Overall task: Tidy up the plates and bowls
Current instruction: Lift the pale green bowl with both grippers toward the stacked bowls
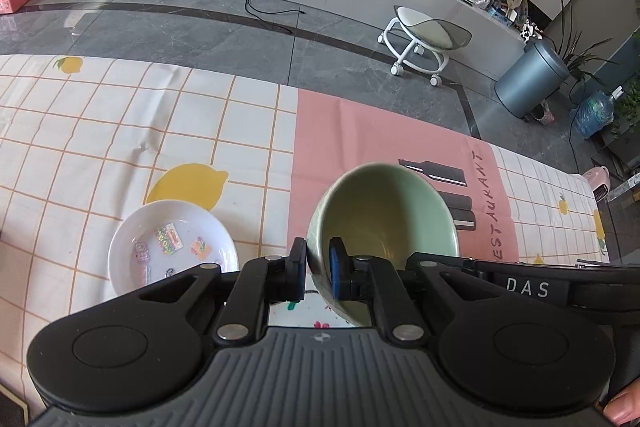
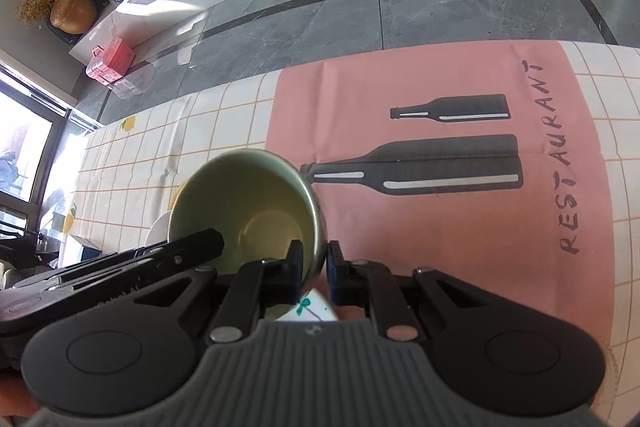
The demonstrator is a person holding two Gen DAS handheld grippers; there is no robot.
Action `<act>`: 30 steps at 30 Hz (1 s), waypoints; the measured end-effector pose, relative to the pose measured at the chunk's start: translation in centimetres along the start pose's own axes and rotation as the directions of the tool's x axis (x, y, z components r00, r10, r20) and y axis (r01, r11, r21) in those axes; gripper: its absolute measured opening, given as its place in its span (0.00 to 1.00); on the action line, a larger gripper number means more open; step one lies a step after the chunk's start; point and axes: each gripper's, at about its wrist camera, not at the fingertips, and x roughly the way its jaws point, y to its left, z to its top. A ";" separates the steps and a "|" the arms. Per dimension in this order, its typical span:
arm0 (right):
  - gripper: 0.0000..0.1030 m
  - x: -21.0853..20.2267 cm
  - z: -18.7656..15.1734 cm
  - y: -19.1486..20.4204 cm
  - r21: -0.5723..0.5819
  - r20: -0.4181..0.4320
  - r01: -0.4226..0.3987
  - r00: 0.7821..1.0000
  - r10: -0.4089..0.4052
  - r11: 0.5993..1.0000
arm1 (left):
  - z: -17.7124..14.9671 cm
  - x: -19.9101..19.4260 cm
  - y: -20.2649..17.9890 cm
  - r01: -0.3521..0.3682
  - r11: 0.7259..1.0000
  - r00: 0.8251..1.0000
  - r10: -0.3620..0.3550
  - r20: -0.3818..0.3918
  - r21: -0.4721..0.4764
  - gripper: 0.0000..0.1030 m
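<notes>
Your left gripper and right gripper each pinch the tilted green bowl's rim; the white dish sits left of it.

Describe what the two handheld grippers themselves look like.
Both the left gripper and right gripper are matte black, with linkage arms on silver pivot pins, round black discs either side, a ribbed grey base and blue-faced fingers. White "DAS" lettering marks one.

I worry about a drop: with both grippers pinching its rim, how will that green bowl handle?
The green bowl looks glazed and glossy, so probably slippery in a thin rim pinch. It hangs tilted between the left gripper and right gripper, so it may swing if either loosens. It looks ceramic, likely heavy and breakable.
</notes>
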 end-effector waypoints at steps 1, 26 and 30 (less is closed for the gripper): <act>0.09 -0.7 -0.4 0.3 -0.003 0.003 -0.003 1.000 0.004 1.000 | -0.3 -0.9 -0.2 -0.002 1.000 1.000 0.002 0.004 -0.001 0.12; 0.10 -14.4 -20.3 3.2 -0.094 0.028 -0.174 0.984 0.177 0.980 | -17.2 -17.0 -1.4 -0.002 0.991 0.986 0.024 0.162 -0.134 0.14; 0.09 -13.6 -22.4 2.3 -0.052 0.034 -0.191 0.981 0.192 0.980 | -19.3 -16.2 -0.5 0.012 0.979 0.986 0.022 0.166 -0.203 0.13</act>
